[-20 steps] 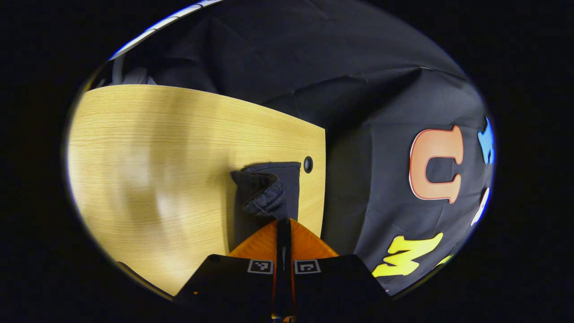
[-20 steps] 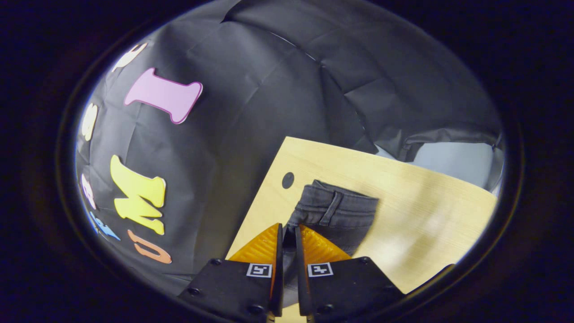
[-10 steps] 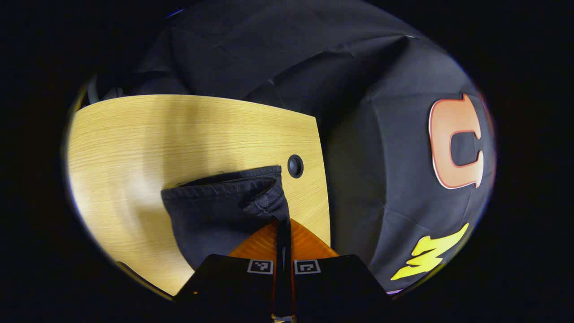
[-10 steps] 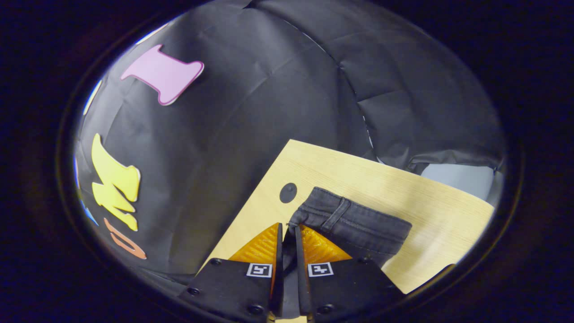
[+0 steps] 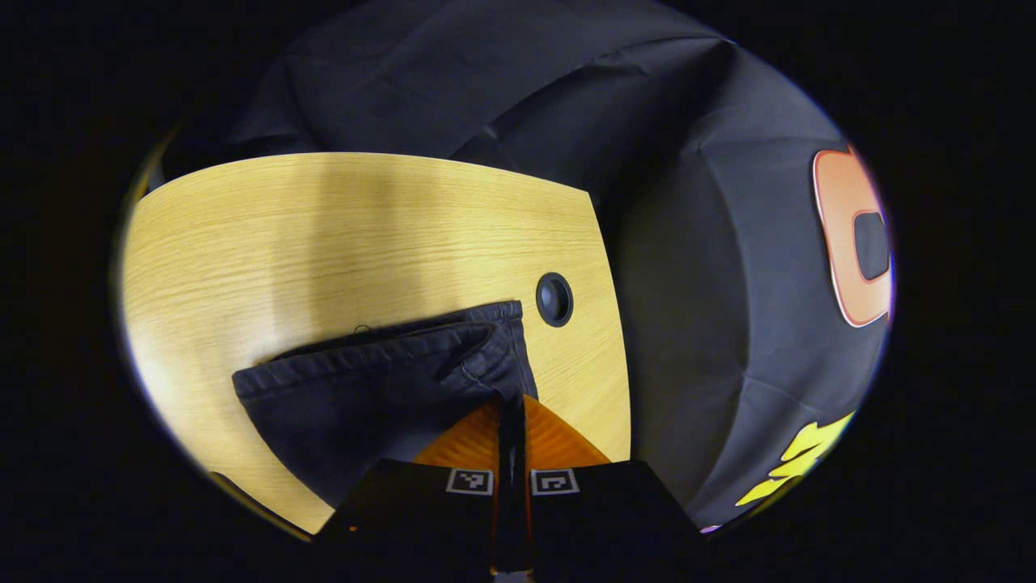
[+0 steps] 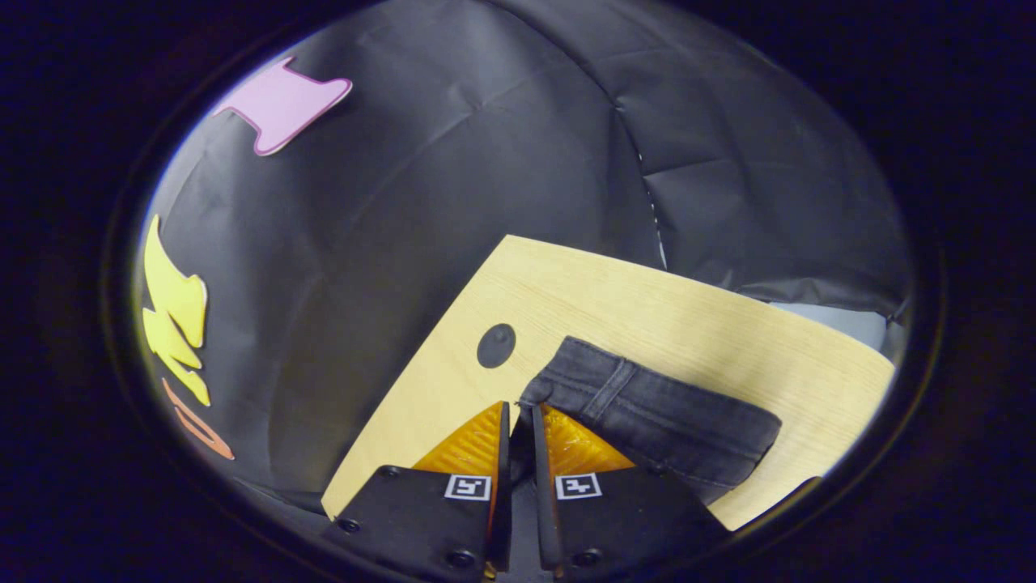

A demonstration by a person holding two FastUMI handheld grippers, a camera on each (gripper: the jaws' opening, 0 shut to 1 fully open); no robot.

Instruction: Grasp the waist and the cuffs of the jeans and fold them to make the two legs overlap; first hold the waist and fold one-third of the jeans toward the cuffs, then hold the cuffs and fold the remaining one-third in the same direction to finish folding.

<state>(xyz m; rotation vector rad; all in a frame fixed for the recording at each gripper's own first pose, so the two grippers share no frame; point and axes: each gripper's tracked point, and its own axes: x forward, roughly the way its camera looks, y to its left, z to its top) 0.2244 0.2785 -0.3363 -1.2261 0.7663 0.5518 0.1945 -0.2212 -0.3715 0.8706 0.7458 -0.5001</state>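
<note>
1. We note the left gripper (image 5: 511,405) is closed on a cuff end of the jeans (image 5: 380,380); dark denim is pinched between its two fingers, and the hemmed cuffs spread leftward over the desk (image 5: 324,235).
2. In the right gripper view, the right gripper (image 6: 518,413) is closed on the waist corner; the waistband with a belt loop runs rightward along the desk.
3. Progress, as we judge it: both ends are grasped and the cuff hems lie roughly one over the other, so the leg-overlap fold looks under way or just finishing. The two one-third folds appear not yet made.
4. Surroundings, left to right: bare desk left of the cuffs, then the jeans, then a round cable hole (image 5: 554,300) just beside the cuff corner, then the desk edge and the booth's black cloth wall (image 5: 688,243).
5. Nothing lies on the desk in the way. We judge the near edge a risk: fabric could slip off.
</note>
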